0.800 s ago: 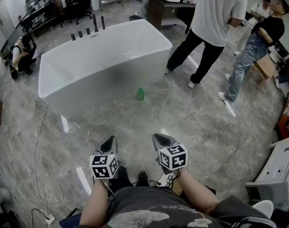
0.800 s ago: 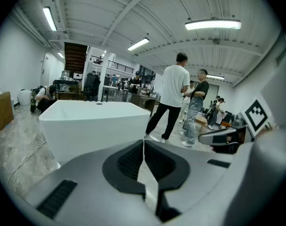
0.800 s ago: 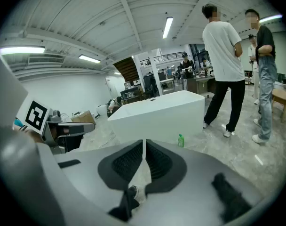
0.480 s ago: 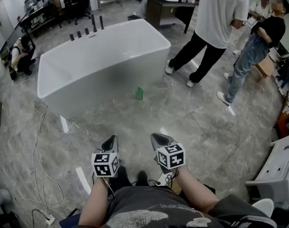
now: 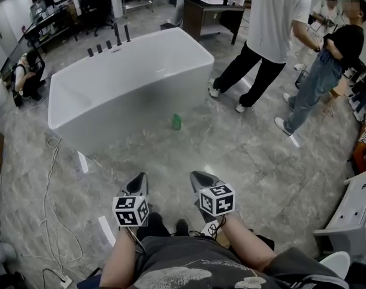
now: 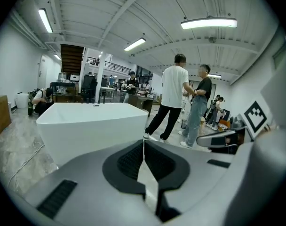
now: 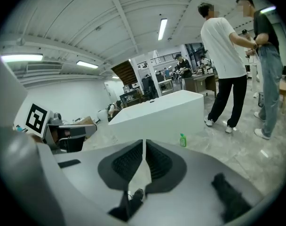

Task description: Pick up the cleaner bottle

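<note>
Floor (image 5: 243, 155) holds cleaner bottle (image 5: 177, 121), well beyond right gripper (image 5: 198, 177).

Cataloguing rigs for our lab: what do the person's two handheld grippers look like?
The left gripper and right gripper are grey and pointed, with black ribbed pads and white cubes bearing black square markers. The person wears a dark grey printed T-shirt.

White bathtub (image 5: 135, 95), seemingly marble floor (image 5: 249, 161)
</note>
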`<state>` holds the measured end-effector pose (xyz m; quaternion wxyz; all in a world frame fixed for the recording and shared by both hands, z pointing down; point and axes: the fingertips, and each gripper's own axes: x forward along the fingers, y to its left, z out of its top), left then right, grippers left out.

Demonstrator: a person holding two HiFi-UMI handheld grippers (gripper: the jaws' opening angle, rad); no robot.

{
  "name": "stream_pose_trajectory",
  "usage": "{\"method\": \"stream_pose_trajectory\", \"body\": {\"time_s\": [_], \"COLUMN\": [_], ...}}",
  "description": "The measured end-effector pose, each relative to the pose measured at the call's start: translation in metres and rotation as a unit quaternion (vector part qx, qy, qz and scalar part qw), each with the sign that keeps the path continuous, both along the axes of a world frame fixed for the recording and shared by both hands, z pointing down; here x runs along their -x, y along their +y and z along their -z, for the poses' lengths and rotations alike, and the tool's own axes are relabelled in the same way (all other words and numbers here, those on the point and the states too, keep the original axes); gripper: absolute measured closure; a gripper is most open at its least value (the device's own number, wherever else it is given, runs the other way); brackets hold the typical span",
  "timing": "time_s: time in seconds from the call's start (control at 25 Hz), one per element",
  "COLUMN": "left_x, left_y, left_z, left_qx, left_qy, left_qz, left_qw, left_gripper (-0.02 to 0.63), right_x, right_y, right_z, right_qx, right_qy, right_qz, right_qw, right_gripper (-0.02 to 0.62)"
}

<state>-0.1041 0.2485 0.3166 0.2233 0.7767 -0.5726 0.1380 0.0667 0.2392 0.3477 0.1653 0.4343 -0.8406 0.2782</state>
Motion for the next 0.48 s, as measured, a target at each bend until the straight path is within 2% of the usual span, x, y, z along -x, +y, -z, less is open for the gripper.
{"method": "stream_pose_trajectory", "body": {"time_s": [0.16,0.36,0.48], "left_x": [0.007,0.011,0.014], "left_y": [-0.003,-0.020,-0.041], "left_z": [0.006,-0.007,-0.019], "left_qx": [-0.008,-0.002,0.008], "left_qy": [0.012,0.009,0.022], "left_qz": [0.001,-0.012,-0.020], "left_qw": [0.9999,0.9999,0.9995], "left_gripper": [0.586,0.586,0.586], "right_x": [0.002,0.001,0.000], "right_y": [-0.005,-0.021,-0.036], "right_z": [0.003,-0.008,-0.017], "right_qx": [0.000,0.012,0.021], "right_qy": [-0.020,-0.011,-0.001], "right_qz": [-0.020,-0.041,-0.052], "right_qw": [1.000,0.999,0.998], "right_gripper": [0.557,0.557,0.557]}}
